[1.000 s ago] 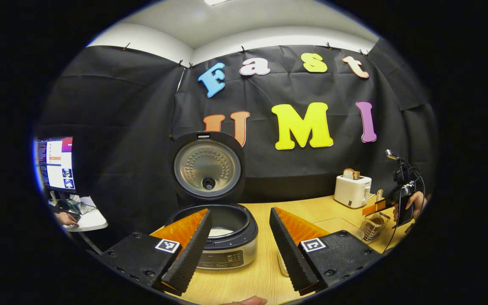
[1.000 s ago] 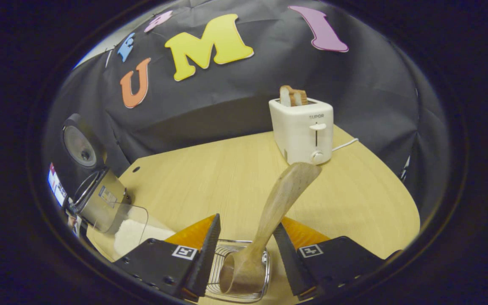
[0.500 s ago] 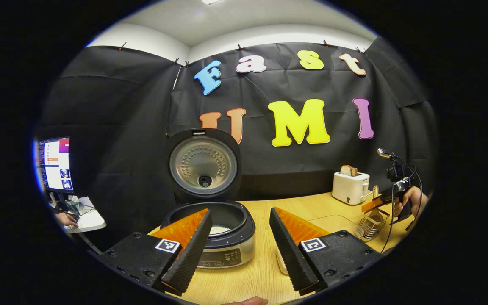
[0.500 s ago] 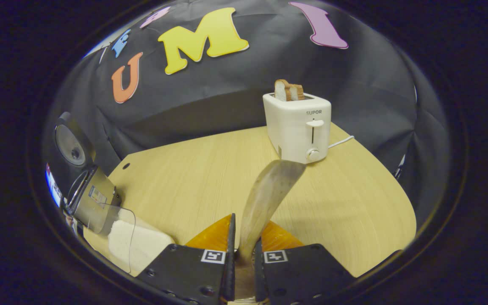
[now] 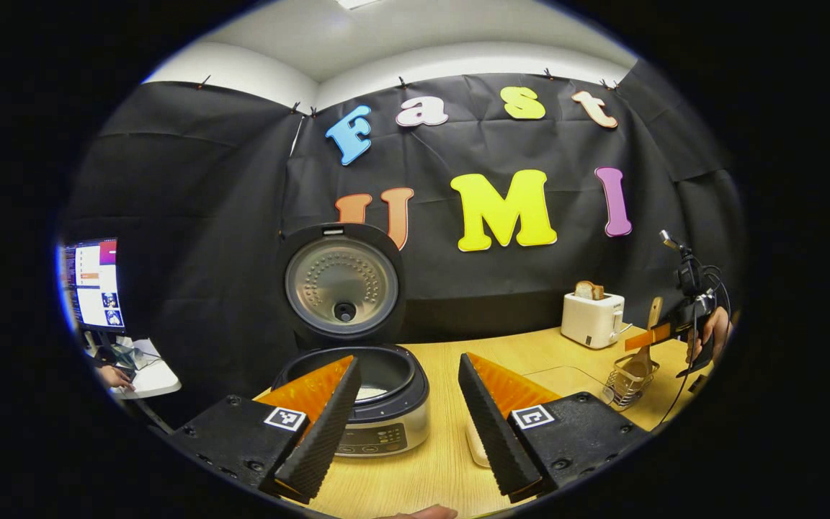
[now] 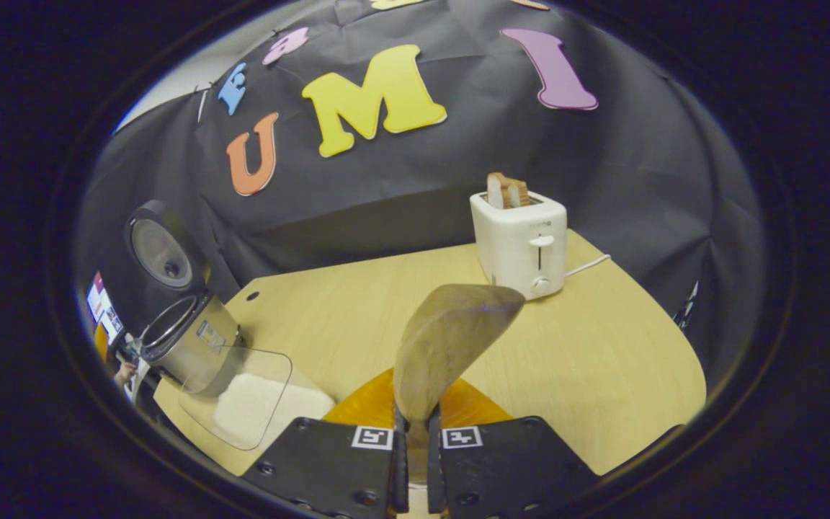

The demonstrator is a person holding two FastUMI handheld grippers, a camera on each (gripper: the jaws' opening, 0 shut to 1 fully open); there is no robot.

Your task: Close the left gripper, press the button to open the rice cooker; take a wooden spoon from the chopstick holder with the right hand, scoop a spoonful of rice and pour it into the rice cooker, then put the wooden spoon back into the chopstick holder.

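With the right gripper (image 6: 415, 432) fingers clamped low on the wooden spoon (image 6: 444, 339) and the left gripper (image 5: 404, 425) fingers apart, the spoon may pivot when dug into the rice (image 6: 260, 404) at nine o'clock.

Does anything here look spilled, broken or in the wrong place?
Nothing stands out. The black round rice cooker is open with its lid upright, the right tongs hold the brown wooden spoon, and the white rice stays inside its clear plastic container.

Wooden table (image 6: 588, 375) carries rice cooker (image 5: 379, 404) (lid up), toaster (image 6: 523, 241), rice container (image 6: 242, 396).
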